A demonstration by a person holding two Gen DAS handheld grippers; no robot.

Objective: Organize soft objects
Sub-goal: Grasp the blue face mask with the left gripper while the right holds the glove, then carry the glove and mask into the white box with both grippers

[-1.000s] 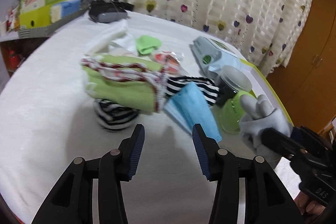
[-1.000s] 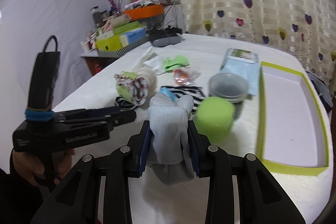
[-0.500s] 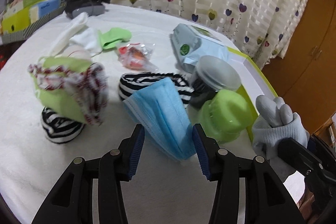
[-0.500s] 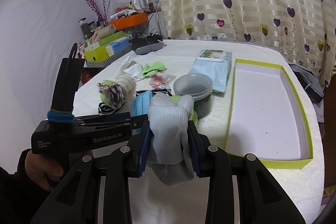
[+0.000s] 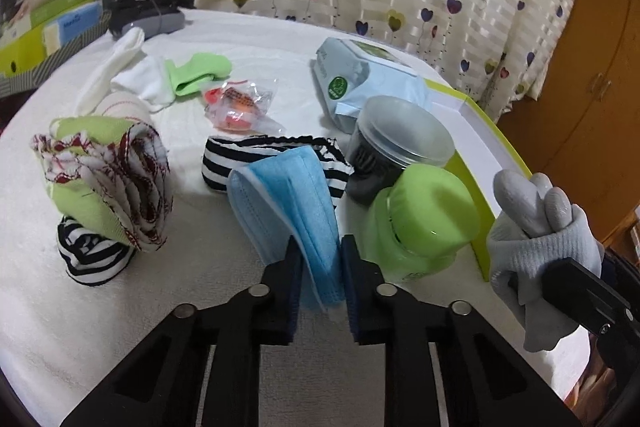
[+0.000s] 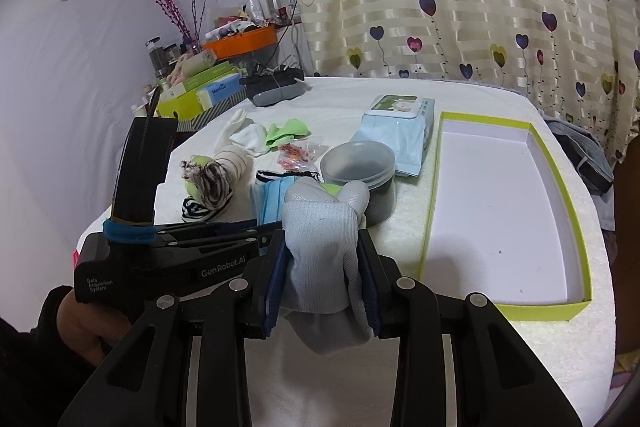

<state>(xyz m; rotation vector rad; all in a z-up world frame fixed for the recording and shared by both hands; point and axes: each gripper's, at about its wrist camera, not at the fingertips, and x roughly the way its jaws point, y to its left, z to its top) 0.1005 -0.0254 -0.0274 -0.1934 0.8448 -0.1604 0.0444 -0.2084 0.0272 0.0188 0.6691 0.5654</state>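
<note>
White table (image 6: 460, 379): lime-rimmed tray (image 6: 568, 203) on its right side, white floor bare. Wipes pack (image 5: 360, 75) with a round green label, text unreadable. Lime jar (image 5: 420, 223) touches the grey-lidded dark jar (image 5: 396, 143). Left gripper (image 5: 320, 259) jaws nearly closed, pinching the blue face mask (image 5: 288, 195) draped over a striped sock (image 5: 256, 155). Its body reads "GenRobot.AI", "Data Acquisition System". Right gripper (image 6: 322, 279) clamps the grey glove (image 6: 320, 239), held above the table left of the tray.
</note>
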